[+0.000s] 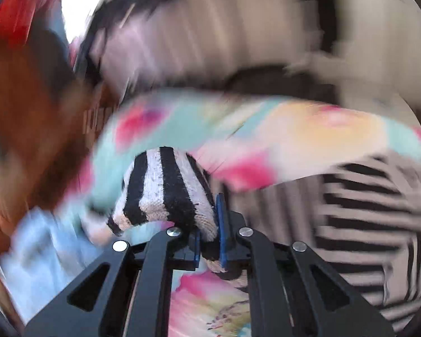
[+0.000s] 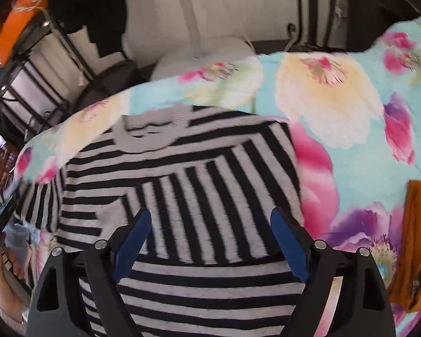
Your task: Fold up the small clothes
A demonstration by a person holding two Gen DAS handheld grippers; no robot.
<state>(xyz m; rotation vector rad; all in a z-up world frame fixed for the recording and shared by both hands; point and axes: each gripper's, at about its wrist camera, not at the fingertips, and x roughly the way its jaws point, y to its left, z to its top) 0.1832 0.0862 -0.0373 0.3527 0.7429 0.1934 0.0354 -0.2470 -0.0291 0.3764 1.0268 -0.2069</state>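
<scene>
Striped sweater (image 2: 182, 191) spread on the floral bedsheet (image 2: 336, 106), neck ribbing toward the far edge, one side already folded inward over the body. Bunched end of that same black-and-white knit (image 1: 165, 188), probably a sleeve or cuff, pinched tight between the blue pads (image 1: 221, 224) of the left gripper (image 1: 209, 241) and lifted clear of the sheet. Right gripper (image 2: 210, 241) spread wide above the lower body of the sweater, nothing between its fingers, no contact with the cloth.

Likely trouble: a thin pinch on loose knit, so a slip out of the pads during a fast swing, or a drag on the whole garment that pulls the finished fold askew. With the right gripper off the cloth, nothing pins the body against that pull. Possible crooked sleeve fold, or a snag of yarn on a pad edge.

Hard to read: left wrist view heavily smeared by motion, background only red, brown and pale streaks. Which part of the sweater is gripped, uncertain. Mustard garment (image 2: 415, 241) cut off at the right edge. Dark rack (image 2: 50, 64) and hanging black clothes beyond the bed only partly legible.
</scene>
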